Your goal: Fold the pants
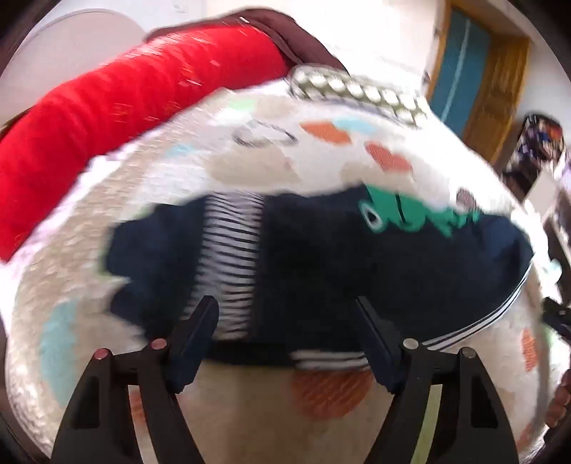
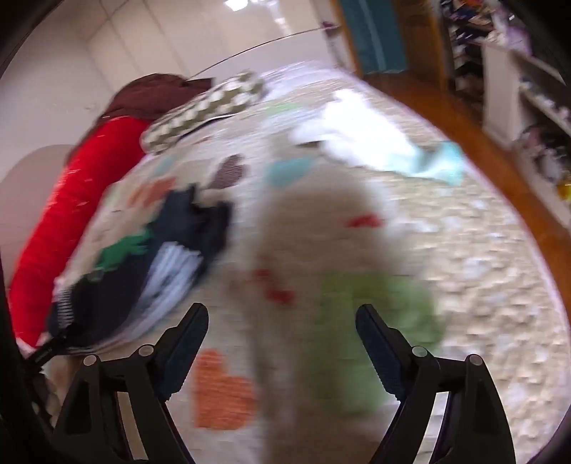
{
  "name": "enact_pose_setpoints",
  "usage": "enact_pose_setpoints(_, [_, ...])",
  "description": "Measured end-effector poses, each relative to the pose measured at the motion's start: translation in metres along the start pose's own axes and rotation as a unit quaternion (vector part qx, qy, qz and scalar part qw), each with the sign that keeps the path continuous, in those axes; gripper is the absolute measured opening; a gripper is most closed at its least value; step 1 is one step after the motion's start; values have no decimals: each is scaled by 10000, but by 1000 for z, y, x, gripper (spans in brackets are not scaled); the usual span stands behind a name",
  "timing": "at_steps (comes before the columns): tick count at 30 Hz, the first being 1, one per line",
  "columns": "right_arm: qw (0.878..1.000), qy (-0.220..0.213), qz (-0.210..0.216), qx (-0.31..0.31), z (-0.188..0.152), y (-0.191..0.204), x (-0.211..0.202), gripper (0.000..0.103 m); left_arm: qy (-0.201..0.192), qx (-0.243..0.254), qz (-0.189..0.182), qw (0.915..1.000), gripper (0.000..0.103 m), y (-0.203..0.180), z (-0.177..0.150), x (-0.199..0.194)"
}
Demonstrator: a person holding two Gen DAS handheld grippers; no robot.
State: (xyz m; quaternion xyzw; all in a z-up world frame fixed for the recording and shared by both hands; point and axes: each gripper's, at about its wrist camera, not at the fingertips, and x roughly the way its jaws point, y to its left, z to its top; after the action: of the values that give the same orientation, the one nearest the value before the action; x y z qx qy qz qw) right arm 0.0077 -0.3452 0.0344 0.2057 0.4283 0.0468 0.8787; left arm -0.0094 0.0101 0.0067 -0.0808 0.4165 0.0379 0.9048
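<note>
Dark navy pants with a black-and-white striped panel, white side stripes and a green patch lie folded on a patterned bedspread. My left gripper is open and empty, its fingers just above the near edge of the pants. The pants also show in the right wrist view, at the left and blurred. My right gripper is open and empty above bare bedspread, to the right of the pants.
A red bolster and a brown cushion lie along the far side of the bed, with a checked pillow beside them. Light blue and white cloth lies farther on the bed. Wooden floor and shelves are to the right.
</note>
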Motion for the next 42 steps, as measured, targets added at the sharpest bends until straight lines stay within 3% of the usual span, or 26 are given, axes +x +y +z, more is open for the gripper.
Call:
enact_pose_setpoints(2, [9993,141,332,89,4,7,10,84,-100,-350,-149,9992,77,25,-2,-16])
enact_pose_setpoints(5, [9970,277,664,291,11,16,29,84,162,-977,-432,9941,79,74,-1,-14])
enact_pose_setpoints(9, [9965,192,730,349,16,31,48,82,586,-1236,-1088,9846,79,79,1,9])
enact_pose_setpoints(12, [9960,146,781,421,20,41,58,73,457,-1013,-875,9899,81,71,9,36])
enact_pose_setpoints(14, [9953,198,820,483,29,48,66,62,698,-1079,-710,9892,80,68,22,57])
enact_pose_setpoints(15, [9950,236,811,541,32,52,74,51,903,-1125,-562,9879,75,67,26,64])
enact_pose_setpoints(16, [9948,259,798,579,35,54,78,26,1001,-1146,-399,9875,57,65,31,68])
enact_pose_setpoints(17, [9941,304,821,635,38,56,83,16,1088,-1149,-367,9867,28,64,36,69])
enact_pose_setpoints(18, [9925,349,909,745,40,56,85,16,1058,-1187,-670,9850,15,66,39,68])
enact_pose_setpoints(19, [9917,272,945,828,41,57,82,15,1053,-1248,-898,9825,13,66,42,62])
enact_pose_setpoints(23, [9947,-15,906,485,40,71,50,14,507,-773,-822,9923,13,52,41,12])
enact_pose_setpoints(27, [9946,-196,962,328,24,67,5,14,473,-652,-831,9933,14,44,29,-14])
enact_pose_setpoints(30, [9936,-335,992,421,4,52,-22,15,671,-506,-584,9947,22,39,13,-6])
enact_pose_setpoints(32, [9963,-310,699,386,-7,43,-25,22,925,-534,-366,9936,22,36,-1,6])
enact_pose_setpoints(33, [9987,-256,304,307,-14,40,-24,30,954,-598,-431,9927,22,37,-6,6])
enact_pose_setpoints(34, [9994,-167,-237,179,-21,40,-22,31,929,-659,-549,9920,22,38,-11,1])
enact_pose_setpoints(35, [9974,-111,-711,39,-26,42,-23,31,843,-670,-615,9923,22,39,-15,-7])
enact_pose_setpoints(38, [9930,-392,-1060,-341,-37,61,-46,38,390,-482,-483,9969,25,34,-22,-43])
enact_pose_setpoints(40, [9833,-712,-1500,-748,-40,83,-63,54,78,-293,-333,9990,29,25,-23,-64])
enact_pose_setpoints(42, [9738,-997,-1740,-1072,-44,99,-79,59,-321,-22,-61,9995,37,18,-21,-91])
